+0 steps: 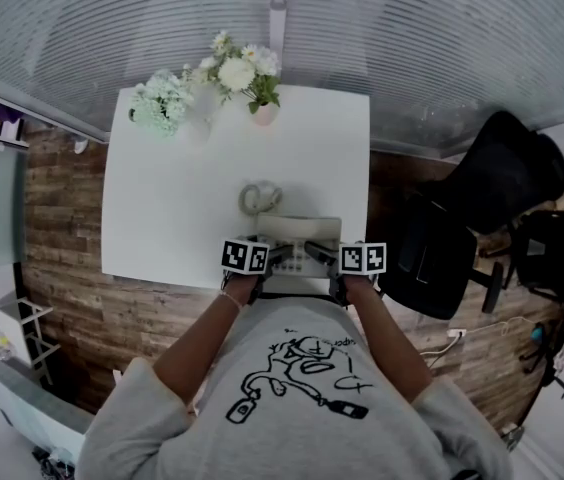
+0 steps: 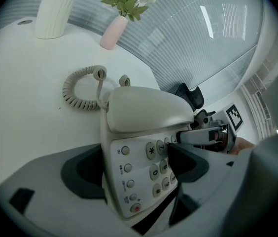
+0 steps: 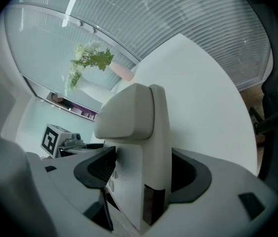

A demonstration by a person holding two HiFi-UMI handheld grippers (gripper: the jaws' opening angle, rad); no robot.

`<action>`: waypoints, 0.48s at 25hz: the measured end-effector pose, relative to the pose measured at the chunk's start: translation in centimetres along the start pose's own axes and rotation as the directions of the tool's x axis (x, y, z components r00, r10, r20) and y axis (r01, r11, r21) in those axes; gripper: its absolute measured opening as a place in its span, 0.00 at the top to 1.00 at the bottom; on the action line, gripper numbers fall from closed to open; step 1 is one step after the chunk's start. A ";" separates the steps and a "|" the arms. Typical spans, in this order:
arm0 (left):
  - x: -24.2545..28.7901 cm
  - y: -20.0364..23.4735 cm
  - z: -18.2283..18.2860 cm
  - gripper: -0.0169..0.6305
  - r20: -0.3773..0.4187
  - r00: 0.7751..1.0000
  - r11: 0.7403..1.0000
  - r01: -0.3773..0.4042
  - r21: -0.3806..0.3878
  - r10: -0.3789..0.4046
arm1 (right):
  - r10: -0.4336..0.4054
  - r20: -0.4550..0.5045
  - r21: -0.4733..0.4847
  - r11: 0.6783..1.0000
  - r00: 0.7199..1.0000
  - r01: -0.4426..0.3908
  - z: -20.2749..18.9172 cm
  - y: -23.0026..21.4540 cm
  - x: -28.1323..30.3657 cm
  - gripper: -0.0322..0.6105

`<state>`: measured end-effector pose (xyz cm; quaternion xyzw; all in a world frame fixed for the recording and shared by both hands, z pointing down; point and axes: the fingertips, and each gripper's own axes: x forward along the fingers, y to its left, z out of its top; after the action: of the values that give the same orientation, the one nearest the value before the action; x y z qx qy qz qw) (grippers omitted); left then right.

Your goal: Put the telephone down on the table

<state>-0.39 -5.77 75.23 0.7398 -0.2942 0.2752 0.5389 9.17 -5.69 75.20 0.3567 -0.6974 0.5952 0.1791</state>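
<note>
1. Evidently the set-down is at its last stage. The phone (image 1: 298, 238) sits at the near middle of the table (image 1: 162, 198). Its base seems to rest on the top, though no view shows the underside clearly.
2. Left claw (image 2: 136, 168) stands wide around the phone's left side, with one jaw beside the edge and the other over the keypad. Its pads look clear of the casing, so I judge it grips nothing.
3. Right claw (image 3: 141, 174) is closed on the phone's right edge, with a pad against each face.
4. Next move, as I judge it, is to spread the right claw as well. Both claws should then draw straight back toward the person, without lift or twist, so the phone neither drags nor tips.
5. Edges: the phone lies close to the table's near edge, where both claws hang. A pad catching on the way back could pull it over that edge.
6. Room:
   - The cord (image 1: 259, 198) coils just beyond the phone on the far side.
   - The flowers (image 1: 245, 76) stand well apart at the far edge.
   - Left and right of the phone the top is bare.
   - A chair (image 1: 440, 253) stands off the table's right side, apart from the claws.
   - The way back toward the person looks open.
</note>
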 end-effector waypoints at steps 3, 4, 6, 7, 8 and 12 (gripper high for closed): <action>0.0 0.1 0.0 0.37 -0.004 1.000 1.000 -0.010 0.000 0.010 | -0.010 0.000 -0.003 1.000 1.000 0.010 0.0 -0.1 0.0 0.45; 0.0 0.1 -0.1 0.37 -0.005 1.000 1.000 -0.012 0.000 0.012 | -0.012 -0.001 -0.002 1.000 1.000 0.012 0.0 -0.1 0.0 0.45; 0.0 0.1 -0.1 0.37 -0.009 1.000 1.000 -0.016 0.000 0.016 | -0.018 -0.005 -0.002 1.000 1.000 0.018 -0.1 -0.1 0.0 0.45; 0.0 0.2 -0.1 0.37 -0.011 1.000 1.000 -0.019 0.000 0.019 | -0.021 -0.007 -0.002 1.000 1.000 0.021 -0.1 -0.1 0.0 0.45; 0.0 0.2 -0.1 0.37 -0.013 1.000 1.000 -0.023 0.000 0.023 | -0.024 -0.009 -0.002 1.000 1.000 0.024 -0.1 -0.1 0.0 0.45; -0.1 0.4 -0.1 0.36 -0.020 0.999 0.999 -0.046 0.002 0.046 | -0.036 -0.007 -0.005 0.999 0.999 0.036 0.0 -0.1 0.1 0.45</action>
<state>-0.79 -5.78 75.47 0.7304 -0.3056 0.2953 0.5347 9.15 -5.75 75.29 0.3667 -0.6916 0.5916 0.1931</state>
